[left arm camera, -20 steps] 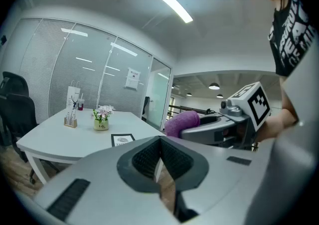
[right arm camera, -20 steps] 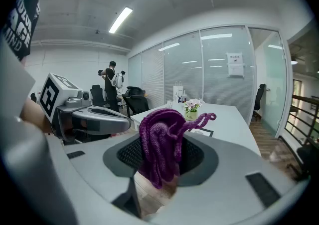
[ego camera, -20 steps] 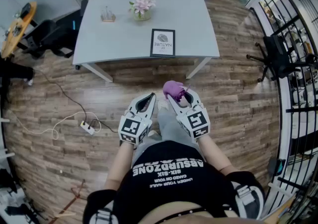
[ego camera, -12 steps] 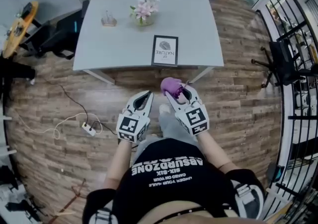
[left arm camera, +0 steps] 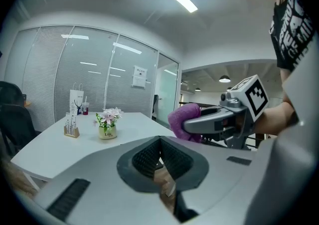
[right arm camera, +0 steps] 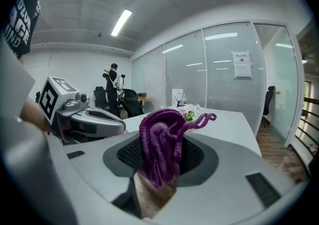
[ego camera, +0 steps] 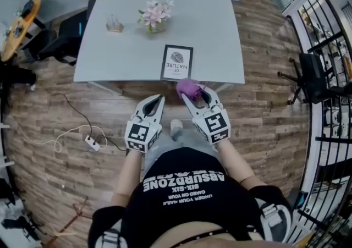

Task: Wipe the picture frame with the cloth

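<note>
The black picture frame [ego camera: 177, 63] lies flat near the front edge of the grey table [ego camera: 220, 32]. My right gripper [ego camera: 197, 94] is shut on a bunched purple cloth [ego camera: 188, 87], held at the table's front edge just below the frame's right corner. In the right gripper view the cloth [right arm camera: 160, 146] hangs out from between the jaws. My left gripper [ego camera: 153, 105] is shut with nothing in it and hovers over the floor short of the table, left of the right one. The left gripper view shows the table [left arm camera: 55, 146] ahead and the cloth [left arm camera: 182, 119] to the right.
A pot of pink flowers [ego camera: 153, 15] and a small stand [ego camera: 114, 23] sit further back on the table. A power strip with a white cable [ego camera: 94, 142] lies on the wooden floor at left. Black chairs [ego camera: 60, 40] stand left of the table and a railing [ego camera: 324, 76] runs along the right.
The person has stepped up to the table. Both grippers moved forward, and the cloth now reaches the table's front edge beside the frame.
</note>
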Motion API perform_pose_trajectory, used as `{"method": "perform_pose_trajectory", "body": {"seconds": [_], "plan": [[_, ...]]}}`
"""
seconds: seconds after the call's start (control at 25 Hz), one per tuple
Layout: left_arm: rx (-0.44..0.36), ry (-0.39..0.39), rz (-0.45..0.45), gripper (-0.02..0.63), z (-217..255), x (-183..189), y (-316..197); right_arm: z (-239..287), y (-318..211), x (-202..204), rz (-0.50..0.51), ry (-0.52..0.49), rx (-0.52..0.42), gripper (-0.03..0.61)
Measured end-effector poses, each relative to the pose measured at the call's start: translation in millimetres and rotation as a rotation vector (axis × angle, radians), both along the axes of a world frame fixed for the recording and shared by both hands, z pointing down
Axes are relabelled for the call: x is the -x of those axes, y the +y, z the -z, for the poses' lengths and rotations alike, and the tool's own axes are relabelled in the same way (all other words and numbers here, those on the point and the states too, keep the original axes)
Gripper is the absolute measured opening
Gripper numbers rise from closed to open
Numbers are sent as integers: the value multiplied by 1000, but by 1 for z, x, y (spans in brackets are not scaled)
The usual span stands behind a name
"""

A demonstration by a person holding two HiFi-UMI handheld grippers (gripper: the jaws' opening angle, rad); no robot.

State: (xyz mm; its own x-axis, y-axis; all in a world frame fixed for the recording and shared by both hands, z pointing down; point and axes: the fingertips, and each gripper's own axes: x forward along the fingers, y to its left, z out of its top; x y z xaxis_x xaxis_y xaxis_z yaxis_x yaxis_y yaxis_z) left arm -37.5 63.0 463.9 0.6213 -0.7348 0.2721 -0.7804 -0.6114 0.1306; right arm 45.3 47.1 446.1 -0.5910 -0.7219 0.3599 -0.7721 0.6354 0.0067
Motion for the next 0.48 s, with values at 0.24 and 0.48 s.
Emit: {"method": "perform_pose_trajectory", "body": {"seconds": [0.24, 0.48], "plan": [[31, -30, -11, 15, -14, -4, -18, -14, -27, -6, -2, 16, 12, 178], [95, -53, 13, 15, -47, 3, -45, -33, -59, -2, 19, 47, 29, 178]]}}
